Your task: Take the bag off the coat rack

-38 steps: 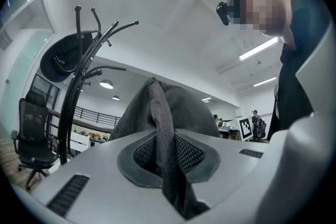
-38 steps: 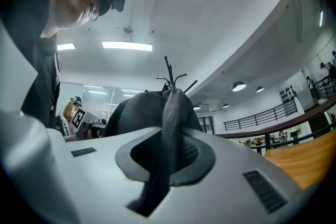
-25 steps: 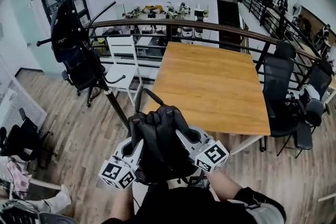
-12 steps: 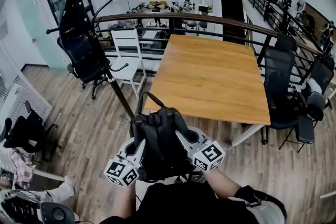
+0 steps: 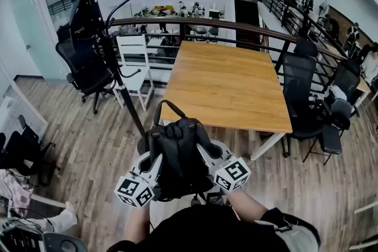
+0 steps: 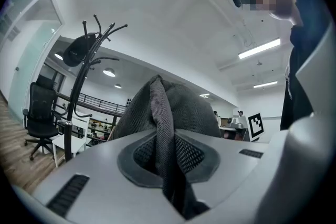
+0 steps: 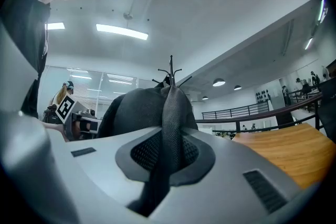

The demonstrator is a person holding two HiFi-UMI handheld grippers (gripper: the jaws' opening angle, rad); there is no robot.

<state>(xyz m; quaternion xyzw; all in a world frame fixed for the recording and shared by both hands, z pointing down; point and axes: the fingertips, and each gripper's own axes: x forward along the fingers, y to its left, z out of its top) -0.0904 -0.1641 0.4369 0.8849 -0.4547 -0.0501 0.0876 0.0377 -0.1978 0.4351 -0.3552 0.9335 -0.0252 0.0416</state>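
Black mesh fabric, the bag (image 5: 177, 153), hangs in front of the person at waist level above the wood floor (image 5: 94, 150). It is clear of every hook.

Grip: left tongs (image 6: 167, 162) are clamped on a mesh strap (image 6: 159, 113), which runs up between the jaws with the bag's body bulging behind. Right tongs (image 7: 165, 157) are clamped the same way on the bag's other strap. In the head view both sets flank the bag, marker cubes low and outward.

Rack (image 5: 132, 104): it stands to the left and beyond the bag, leaning across the head view. Its pole foot passes just behind the bag's upper left corner there. The left gripper view shows it standing off to the side with nothing linking it to the bag. A dark item (image 5: 80, 18) remains on an upper hook. Whether that is a cap or a second bag the lens distortion does not settle.

The table (image 5: 227, 85) lies ahead and right, bare.

Change over the last second: neither grip has altered, and the bag keeps its place before the person. Rack and table have drifted slightly in the head view, so the person has shifted a little.

Finding: removal appears complete. What is left, if anything, is carrying the bag off or setting it down.
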